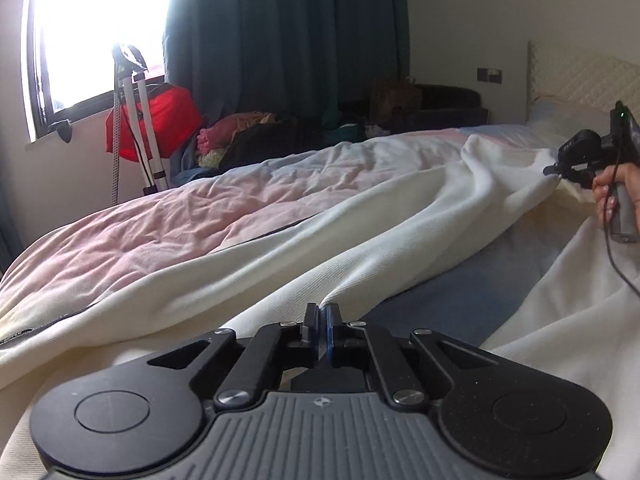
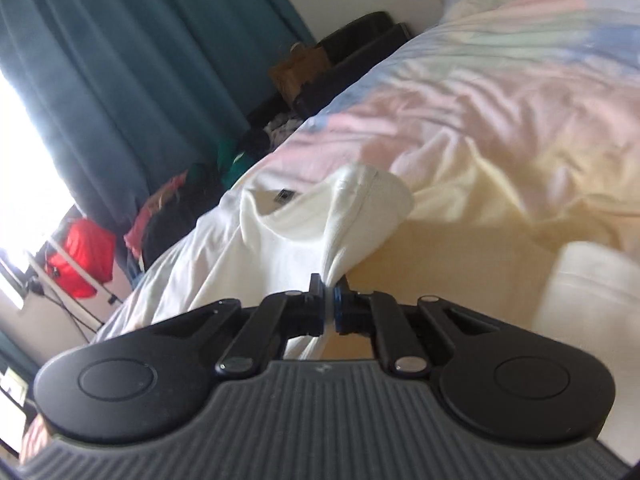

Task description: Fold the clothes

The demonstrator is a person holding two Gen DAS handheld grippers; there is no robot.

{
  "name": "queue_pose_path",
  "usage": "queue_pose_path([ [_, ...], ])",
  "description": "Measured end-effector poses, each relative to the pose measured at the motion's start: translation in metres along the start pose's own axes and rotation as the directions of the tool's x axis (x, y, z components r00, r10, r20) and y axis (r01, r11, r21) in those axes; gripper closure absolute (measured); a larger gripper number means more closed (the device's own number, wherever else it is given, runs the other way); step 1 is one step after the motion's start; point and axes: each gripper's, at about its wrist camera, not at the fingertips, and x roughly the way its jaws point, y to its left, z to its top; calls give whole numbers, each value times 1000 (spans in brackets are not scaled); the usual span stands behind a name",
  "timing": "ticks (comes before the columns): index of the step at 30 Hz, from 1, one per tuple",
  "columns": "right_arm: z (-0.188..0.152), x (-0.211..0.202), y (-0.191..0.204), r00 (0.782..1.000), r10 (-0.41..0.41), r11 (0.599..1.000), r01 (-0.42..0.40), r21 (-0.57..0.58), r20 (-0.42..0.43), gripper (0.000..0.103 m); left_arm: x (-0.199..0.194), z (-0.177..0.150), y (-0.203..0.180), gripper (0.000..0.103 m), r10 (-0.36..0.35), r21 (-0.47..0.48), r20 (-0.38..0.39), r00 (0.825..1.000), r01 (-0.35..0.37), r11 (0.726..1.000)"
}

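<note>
So there's a big bed with a rumpled pastel duvet (image 1: 168, 216), teal curtains (image 1: 280, 32) at the far side and a red bag (image 1: 160, 120) by the window on the left. The cream shirt (image 1: 320, 232) is spread across the duvet, stretched between both grippers. Left gripper (image 1: 321, 312) has its jaws pinched tight on a near fold, and the right gripper (image 2: 329, 300) is clamped on bunched fabric close to the collar.
</note>
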Motion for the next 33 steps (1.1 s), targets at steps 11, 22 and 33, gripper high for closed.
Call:
queue_pose_path([
  [11,-11,-52,-83,998,-41,981,50,187,-52,95,-13,-31,-27,98,-71,-40,-101,992,67,997],
  [22,-12,-77,-39,999,-40,977,34,-211,-25,92,-59,-11,-45,41,40,-137,-57,998,-48,989],
  [33,-45,-216,18,979,199,845,-192,-500,-39,15,-189,1,-97,0,257,-251,83,963,-230,940],
])
